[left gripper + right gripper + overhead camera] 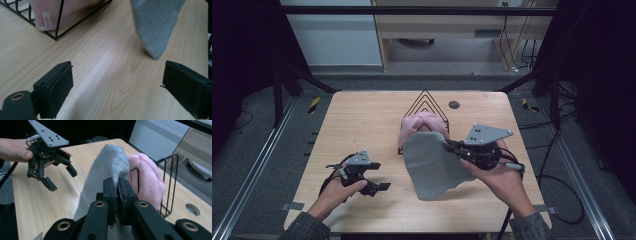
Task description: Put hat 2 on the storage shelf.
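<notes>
Right tongs (117,192) pinch the grey cloth (432,165), which hangs between them and the spread, nearer left tongs (374,176); wire rack (426,102) stands beyond.

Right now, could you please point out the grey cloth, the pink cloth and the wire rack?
grey cloth (432,167): high view, middle of the hanging panel.
pink cloth (419,124): high view, top of the bundle.
wire rack (426,92): high view, peak of the black frame.

Black wire rack (426,107) upright mid-table (362,120); pink cloth (419,125) draped inside; round hole (454,104) beyond.
</notes>
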`<state>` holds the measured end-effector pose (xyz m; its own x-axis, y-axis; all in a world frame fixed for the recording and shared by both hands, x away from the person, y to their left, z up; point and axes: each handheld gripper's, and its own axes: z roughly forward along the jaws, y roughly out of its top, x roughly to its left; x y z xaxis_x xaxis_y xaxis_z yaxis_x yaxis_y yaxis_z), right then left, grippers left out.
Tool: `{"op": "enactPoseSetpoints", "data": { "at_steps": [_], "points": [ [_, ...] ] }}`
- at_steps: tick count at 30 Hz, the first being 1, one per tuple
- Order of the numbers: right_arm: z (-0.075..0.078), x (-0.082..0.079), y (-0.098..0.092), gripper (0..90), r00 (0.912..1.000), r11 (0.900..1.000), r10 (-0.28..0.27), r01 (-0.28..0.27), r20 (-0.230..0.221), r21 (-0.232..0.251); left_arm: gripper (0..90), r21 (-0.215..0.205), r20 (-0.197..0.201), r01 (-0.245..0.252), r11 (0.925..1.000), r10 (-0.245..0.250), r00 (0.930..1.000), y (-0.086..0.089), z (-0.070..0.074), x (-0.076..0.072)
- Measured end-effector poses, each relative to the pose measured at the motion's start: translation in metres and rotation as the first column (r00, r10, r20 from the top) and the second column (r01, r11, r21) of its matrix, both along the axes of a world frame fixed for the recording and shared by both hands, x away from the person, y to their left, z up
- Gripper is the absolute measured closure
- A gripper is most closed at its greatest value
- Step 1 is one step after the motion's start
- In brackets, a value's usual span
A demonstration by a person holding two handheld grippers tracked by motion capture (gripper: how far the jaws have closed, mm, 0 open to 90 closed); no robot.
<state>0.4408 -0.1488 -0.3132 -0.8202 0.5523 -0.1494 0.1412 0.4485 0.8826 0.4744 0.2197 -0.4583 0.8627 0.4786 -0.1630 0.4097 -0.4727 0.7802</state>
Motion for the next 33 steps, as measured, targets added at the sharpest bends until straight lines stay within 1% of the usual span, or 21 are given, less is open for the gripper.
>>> {"op": "enactPoseSetpoints", "data": {
  "at_steps": [2,3,5,10,13,15,16,19,21,22,23,24,25,26,27,28,29,31,33],
  "points": [
    [0.005,0.002,0.010,86.2,0.9999,1.000,0.013,-0.013,0.006,-0.008,9.2,-0.010,0.007,0.002,0.9999,-0.002,1.0000,0.000,0.002,-0.001],
    [0.005,0.002,0.010,86.2,0.9999,1.000,0.013,-0.013,0.006,-0.008,9.2,-0.011,0.010,0.003,0.9999,-0.003,0.9999,0.000,0.002,-0.001],
    [0.009,0.002,0.018,86.1,0.9993,0.999,0.035,-0.035,0.016,-0.003,9.2,-0.013,0.010,0.005,0.9999,-0.005,0.9999,0.000,0.002,-0.001],
    [0.017,0.002,0.028,86.2,0.9982,0.998,0.054,-0.054,0.025,-0.016,9.2,-0.020,0.018,0.005,0.9998,-0.005,0.9998,0.000,0.004,-0.001],
    [0.025,0.001,0.033,86.2,0.9973,0.998,0.064,-0.064,0.035,-0.022,9.2,-0.025,0.022,0.009,0.9996,-0.009,0.9997,0.001,0.005,-0.002],
    [0.033,0.002,0.038,86.1,0.9962,0.997,0.072,-0.070,0.049,-0.035,9.2,-0.032,0.022,0.006,0.9995,-0.006,0.9997,0.001,0.006,-0.002],
    [0.033,0.002,0.038,86.1,0.9962,0.997,0.072,-0.070,0.049,-0.035,9.2,-0.035,0.022,0.000,0.9994,0.000,0.9998,0.001,0.007,-0.002],
    [0.040,0.004,0.041,86.2,0.9957,0.997,0.074,-0.073,0.054,-0.030,9.2,-0.022,0.043,0.014,0.9997,-0.013,0.9990,-0.001,0.014,-0.003],
    [0.044,0.006,0.043,86.1,0.9953,0.997,0.078,-0.077,0.057,-0.021,9.2,-0.034,0.050,0.017,0.9993,-0.015,0.9986,-0.003,0.021,-0.002],
    [0.048,0.009,0.046,86.1,0.9949,0.997,0.083,-0.082,0.057,-0.009,9.3,-0.044,0.048,0.014,0.9989,-0.012,0.9988,-0.006,0.026,0.001],
    [0.048,0.009,0.046,86.1,0.9949,0.997,0.083,-0.082,0.057,-0.009,9.5,-0.044,0.048,0.014,0.9989,-0.012,0.9988,-0.006,0.026,0.001],
    [0.050,0.010,0.048,86.2,0.9947,0.996,0.086,-0.085,0.058,-0.010,9.5,-0.068,0.029,0.001,0.9977,0.001,0.9996,-0.008,0.030,0.005],
    [0.051,0.013,0.050,86.1,0.9943,0.996,0.089,-0.089,0.058,-0.012,10.2,-0.079,0.017,-0.009,0.9968,0.010,0.9998,-0.011,0.034,0.008],
    [0.052,0.015,0.053,86.1,0.9944,0.996,0.090,-0.089,0.056,-0.015,10.3,-0.067,0.030,-0.004,0.9977,0.006,0.9995,-0.014,0.040,0.012],
    [0.055,0.021,0.057,86.1,0.9945,0.996,0.090,-0.089,0.054,-0.017,10.3,-0.044,0.062,-0.006,0.9990,0.009,0.9980,-0.019,0.050,0.018],
    [0.055,0.021,0.057,86.1,0.9945,0.996,0.090,-0.089,0.054,-0.017,10.3,-0.044,0.062,-0.006,0.9990,0.009,0.9980,-0.019,0.050,0.018],
    [0.058,0.025,0.060,86.1,0.9950,0.996,0.087,-0.087,0.049,-0.008,10.4,-0.056,0.064,-0.006,0.9984,0.009,0.9979,-0.019,0.055,0.022],
    [0.059,0.026,0.061,86.1,0.9950,0.996,0.087,-0.087,0.048,-0.006,10.5,-0.078,0.058,-0.010,0.9969,0.014,0.9982,-0.019,0.059,0.026],
    [0.062,0.030,0.063,86.1,0.9952,0.996,0.085,-0.085,0.048,-0.003,10.8,-0.080,0.064,-0.014,0.9967,0.019,0.9977,-0.019,0.063,0.030]
  ]
}}
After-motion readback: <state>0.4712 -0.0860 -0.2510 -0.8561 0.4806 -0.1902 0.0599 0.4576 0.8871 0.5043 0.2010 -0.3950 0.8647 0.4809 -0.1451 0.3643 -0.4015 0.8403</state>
